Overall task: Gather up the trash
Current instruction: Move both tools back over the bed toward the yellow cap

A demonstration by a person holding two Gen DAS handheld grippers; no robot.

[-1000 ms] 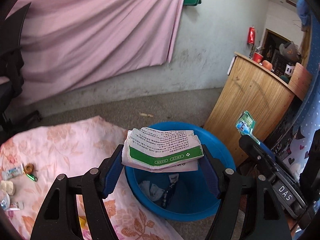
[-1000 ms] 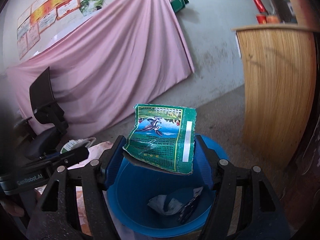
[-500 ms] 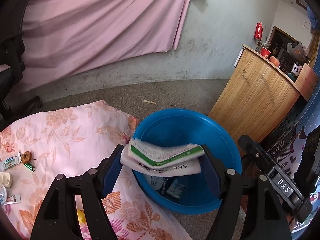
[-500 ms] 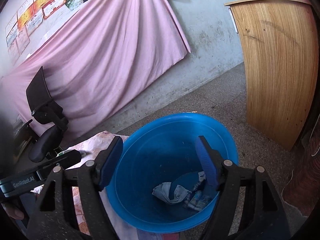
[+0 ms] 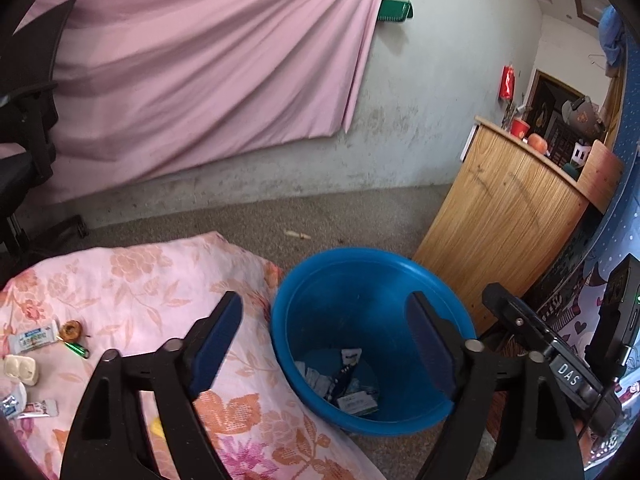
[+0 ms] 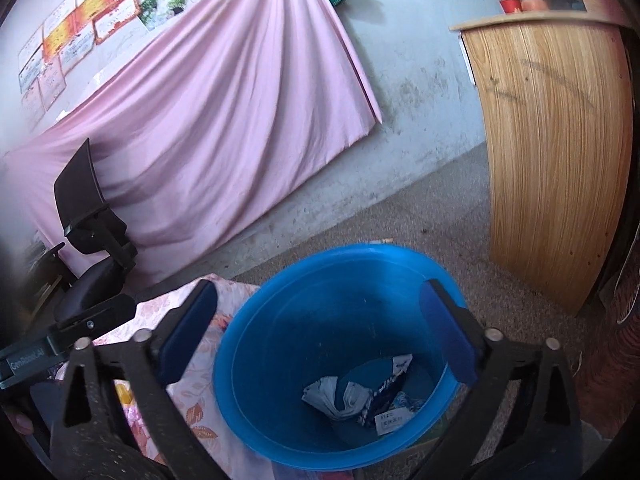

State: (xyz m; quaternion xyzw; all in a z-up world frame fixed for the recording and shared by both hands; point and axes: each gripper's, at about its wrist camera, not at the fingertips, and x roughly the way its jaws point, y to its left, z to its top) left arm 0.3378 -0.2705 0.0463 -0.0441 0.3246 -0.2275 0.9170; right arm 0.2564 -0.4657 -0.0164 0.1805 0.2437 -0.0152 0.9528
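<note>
A blue plastic bucket [image 5: 360, 268] stands on the floor beside a floral pink cloth [image 5: 140, 280]. Several crumpled wrappers and papers [image 5: 344, 384] lie at its bottom, also seen as a heap of wrappers [image 6: 360, 396] in the right wrist view of the bucket [image 6: 280, 292]. My left gripper [image 5: 326, 340] hangs open above the bucket with nothing between its fingers. My right gripper [image 6: 320, 332] is open too, over the same bucket. More small litter [image 5: 36, 338] lies on the cloth at the far left: wrappers, a brown ring, a green item.
A wooden counter [image 5: 508, 216] stands right of the bucket, close to it. A black office chair [image 6: 92, 248] sits at the left by a pink curtain [image 5: 192, 60] on the wall. Grey floor [image 5: 304, 216] lies beyond the bucket. The other gripper's body [image 5: 560, 364] shows at the right.
The left gripper opened and its white-and-green paper packet dropped into the bucket. The right gripper let go of its green wrapper earlier and stays open. Both have lifted slightly.
</note>
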